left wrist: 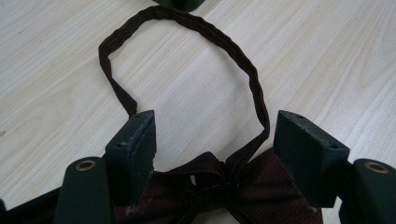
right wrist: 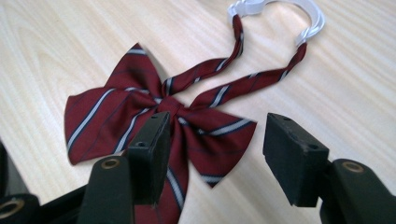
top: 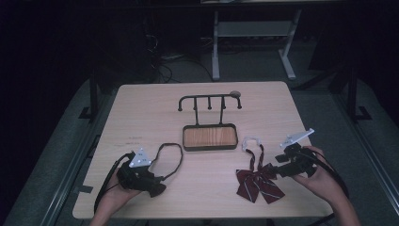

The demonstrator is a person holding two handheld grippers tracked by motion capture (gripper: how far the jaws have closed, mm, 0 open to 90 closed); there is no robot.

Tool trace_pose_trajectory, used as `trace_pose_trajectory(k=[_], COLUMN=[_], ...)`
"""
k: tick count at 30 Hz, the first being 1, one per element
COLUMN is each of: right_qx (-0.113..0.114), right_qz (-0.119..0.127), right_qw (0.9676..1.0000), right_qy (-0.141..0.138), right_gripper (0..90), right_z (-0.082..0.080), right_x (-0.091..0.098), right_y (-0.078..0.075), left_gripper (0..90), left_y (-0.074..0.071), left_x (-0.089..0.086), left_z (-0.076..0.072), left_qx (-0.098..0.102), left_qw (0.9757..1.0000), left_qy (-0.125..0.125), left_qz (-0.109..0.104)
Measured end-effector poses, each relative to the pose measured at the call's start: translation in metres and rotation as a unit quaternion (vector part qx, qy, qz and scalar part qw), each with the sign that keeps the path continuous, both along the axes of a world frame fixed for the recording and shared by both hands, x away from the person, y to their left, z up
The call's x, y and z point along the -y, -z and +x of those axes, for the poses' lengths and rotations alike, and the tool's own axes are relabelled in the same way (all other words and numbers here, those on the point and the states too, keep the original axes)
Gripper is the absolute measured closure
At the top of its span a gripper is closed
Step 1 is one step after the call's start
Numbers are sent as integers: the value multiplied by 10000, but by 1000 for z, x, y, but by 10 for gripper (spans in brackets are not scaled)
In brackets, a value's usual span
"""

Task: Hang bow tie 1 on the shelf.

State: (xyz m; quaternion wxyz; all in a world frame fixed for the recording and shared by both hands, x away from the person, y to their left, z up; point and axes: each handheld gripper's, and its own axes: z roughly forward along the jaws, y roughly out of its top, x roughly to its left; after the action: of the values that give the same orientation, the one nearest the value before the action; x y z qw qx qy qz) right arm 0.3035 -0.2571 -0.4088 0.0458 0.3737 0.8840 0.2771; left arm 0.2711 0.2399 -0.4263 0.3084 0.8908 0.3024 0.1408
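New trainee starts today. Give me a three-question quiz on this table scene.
1. True or false: the striped bow tie hangs on the hook rack.
2. What lies between the left gripper fingers? A) dark bow tie B) white strap C) wooden tray
3. What colour is the striped tie's neck band?

Key: 1 false, it lies on the table. 2 A. 3 white.

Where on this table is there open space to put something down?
Bare wood lies along the far edge behind the rack, on the table's far left and far right, and at the near middle between the dark bow tie and the striped bow tie. It is crowded around the tray and each gripper.
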Motion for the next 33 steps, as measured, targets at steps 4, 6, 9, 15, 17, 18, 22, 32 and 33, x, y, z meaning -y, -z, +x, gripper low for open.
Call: trace_pose_trajectory(k=[4,6,9,15,17,18,22,32,33], right_qx=[-96,-129,-172,-206,-221,-233,-294,-387,-387], right_qz=[-54,-79,-118,-189,-207,-206,-247,-454,-454], right_qw=[9999,9999,9998,9996,9995,9995,9992,9982,9982], right_qy=[-28,-57,-68,-69,-66,-53,-76,-1,-1], right_gripper=[428,429,434,435,435,436,437,459,459], right_z=[10,14,23,33,38,39,48,74,74], right_x=[-5,-7,-10,-13,-15,-16,-19,-29,-29], right_y=[-2,-3,-7,-10,-11,-11,-11,-12,-12], left_gripper=[306,306,305,305,305,305,305,305,305], left_y=[0,0,1,1,1,1,1,0,0], left_x=[0,0,0,1,0,0,0,-1,-1], left_z=[0,0,0,0,1,1,1,1,1], left_qx=[8,-1,-19,-30,-8,-10,-29,-13,-14], left_qw=[10000,10000,10000,10000,10000,10000,10000,10000,10000], left_qy=[-6,-7,0,-14,11,15,21,14,14], left_qz=[-18,-14,-6,-37,-20,-22,-19,-38,-45])
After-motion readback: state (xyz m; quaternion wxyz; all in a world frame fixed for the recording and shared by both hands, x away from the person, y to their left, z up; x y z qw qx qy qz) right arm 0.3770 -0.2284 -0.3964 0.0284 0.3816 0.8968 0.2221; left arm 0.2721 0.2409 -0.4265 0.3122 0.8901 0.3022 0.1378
